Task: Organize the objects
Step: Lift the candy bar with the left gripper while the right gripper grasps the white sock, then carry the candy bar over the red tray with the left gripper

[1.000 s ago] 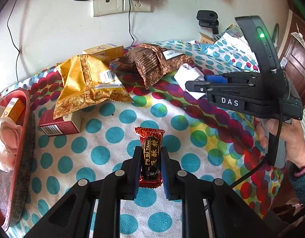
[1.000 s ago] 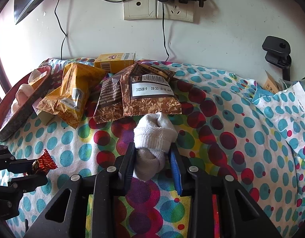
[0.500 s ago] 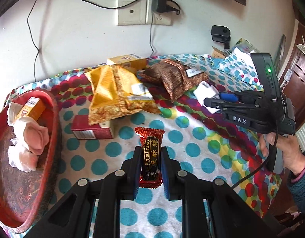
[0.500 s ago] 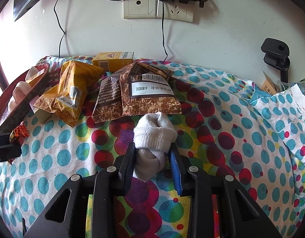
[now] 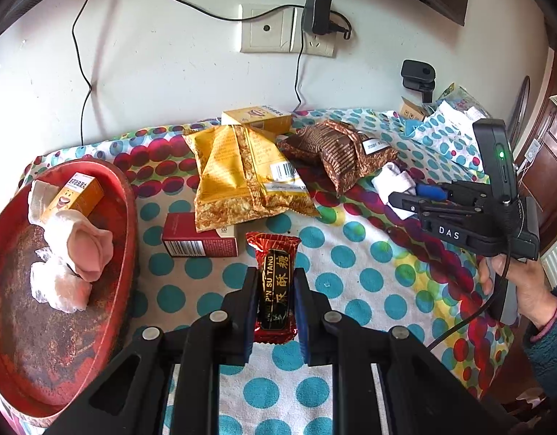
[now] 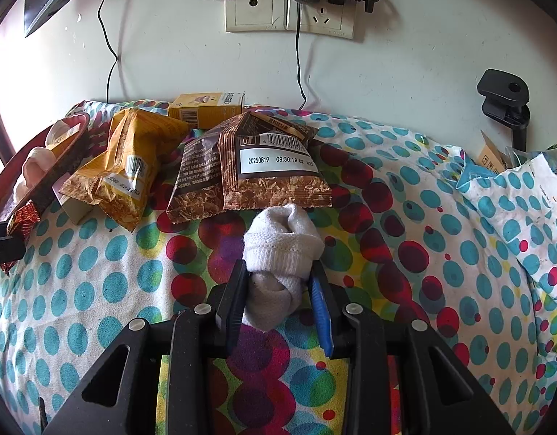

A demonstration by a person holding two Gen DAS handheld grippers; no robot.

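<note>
Two snack bags lie in the upper middle of the left wrist view: a yellow bag (image 5: pixel 242 177) and, to its right, a brown bag (image 5: pixel 340 148), with a yellow box (image 5: pixel 256 117) behind them against the wall. The yellow bag's lower edge overlaps a red box (image 5: pixel 198 241). At the left of that frame we see a red tray (image 5: pixel 130 217) holding a small orange box (image 5: pixel 75 195) and a pink rolled sock (image 5: pixel 86 243) among crumpled white wrappers.

Our left gripper (image 5: pixel 276 290) is clamped on a red and black candy bar (image 5: pixel 276 282), which stands lengthwise between the fingers at lower centre, just right of the tray and in front of the red box. In the right wrist view our right gripper (image 6: pixel 278 290) is closed on a white rolled sock (image 6: pixel 282 253) at centre frame; the sock's far end touches the lower edge of the brown bag (image 6: pixel 264 166). The yellow bag (image 6: pixel 122 170) lies to the left of it.

Everything rests on a polka-dot cloth (image 5: pixel 369 275) of teal and red spots. Behind it is a white wall with a socket plate (image 6: pixel 289 7), a plugged-in charger (image 5: pixel 316 14) and hanging cables.
</note>
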